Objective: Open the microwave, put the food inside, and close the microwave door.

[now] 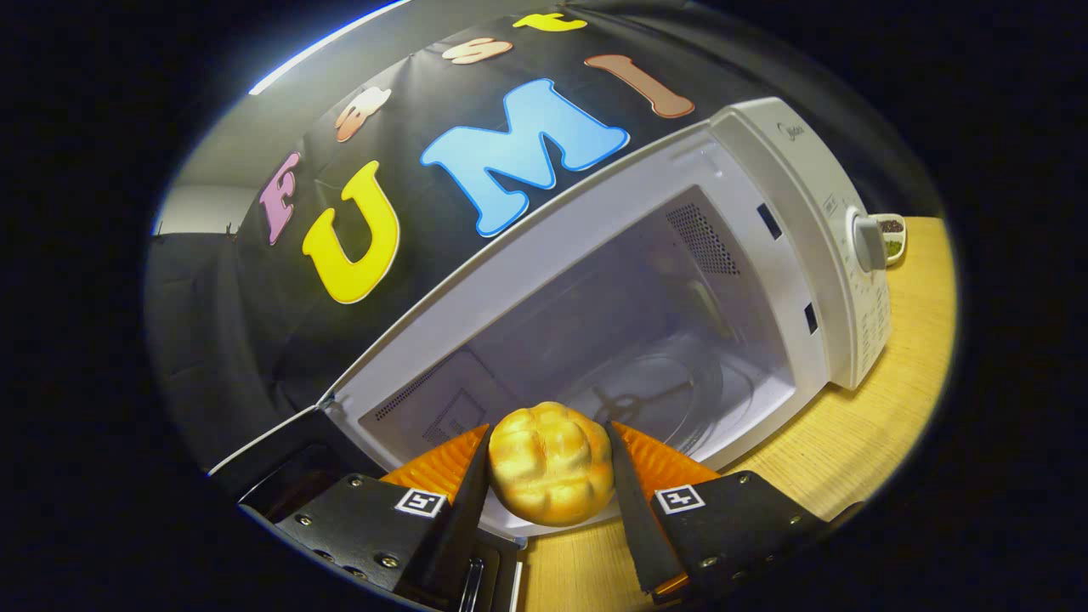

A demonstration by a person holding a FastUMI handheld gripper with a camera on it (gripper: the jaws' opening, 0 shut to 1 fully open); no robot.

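wood table [884,425] | microwave [816,221] open twd hand-held gripper [551,463] | clamps bun [551,463]

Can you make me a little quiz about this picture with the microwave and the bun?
1. True or false: the microwave door is shut.
2. What sits between the gripper fingers? A) a cup B) a bread bun C) a spoon
3. Fill in: inside the microwave lies a round glass ____.

Key: 1. False, the door stands open. 2. B, both fingers press on the bun, just in front of the opening. 3. turntable.
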